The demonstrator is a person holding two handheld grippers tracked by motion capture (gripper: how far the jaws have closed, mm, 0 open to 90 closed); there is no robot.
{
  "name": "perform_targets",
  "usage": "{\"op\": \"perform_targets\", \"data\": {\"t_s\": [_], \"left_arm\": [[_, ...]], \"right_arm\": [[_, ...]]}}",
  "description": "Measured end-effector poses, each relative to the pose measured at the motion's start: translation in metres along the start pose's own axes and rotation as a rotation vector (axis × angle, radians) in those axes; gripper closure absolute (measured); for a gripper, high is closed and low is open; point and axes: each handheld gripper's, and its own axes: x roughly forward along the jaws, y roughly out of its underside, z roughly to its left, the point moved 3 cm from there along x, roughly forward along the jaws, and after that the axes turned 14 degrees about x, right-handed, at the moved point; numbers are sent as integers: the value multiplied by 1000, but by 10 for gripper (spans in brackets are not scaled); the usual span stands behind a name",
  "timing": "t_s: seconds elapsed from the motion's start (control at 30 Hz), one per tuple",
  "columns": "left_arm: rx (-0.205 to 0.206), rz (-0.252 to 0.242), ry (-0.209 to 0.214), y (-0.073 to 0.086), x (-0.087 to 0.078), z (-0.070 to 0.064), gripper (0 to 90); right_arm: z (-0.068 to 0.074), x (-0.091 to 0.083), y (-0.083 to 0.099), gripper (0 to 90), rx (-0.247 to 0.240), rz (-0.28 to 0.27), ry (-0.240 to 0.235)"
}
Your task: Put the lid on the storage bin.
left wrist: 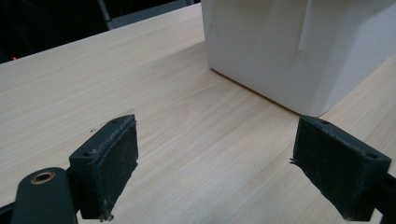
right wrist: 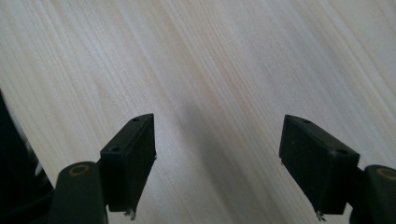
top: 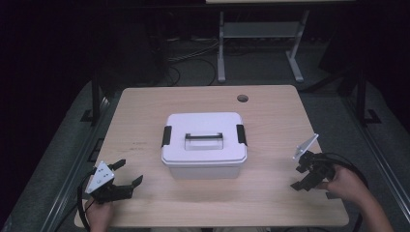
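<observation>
Wooden table [top: 145, 121]; grommet hole [top: 242, 98] far edge.

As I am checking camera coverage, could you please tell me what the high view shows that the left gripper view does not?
High view alone: the white box's lid with its handle and two black latches, the cable hole, and the right gripper, jaws apart. Left gripper view alone: the pads close up and the box's bare side wall. Both: the wooden table, the box, and the left gripper, open.
</observation>
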Motion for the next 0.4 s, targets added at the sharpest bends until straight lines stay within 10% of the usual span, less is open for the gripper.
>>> {"op": "perform_targets", "data": {"t_s": [0.4], "left_arm": [[2, 2, -1, 0, 1, 0, 135]], "right_arm": [[2, 0, 6, 263, 1, -10, -3]]}}
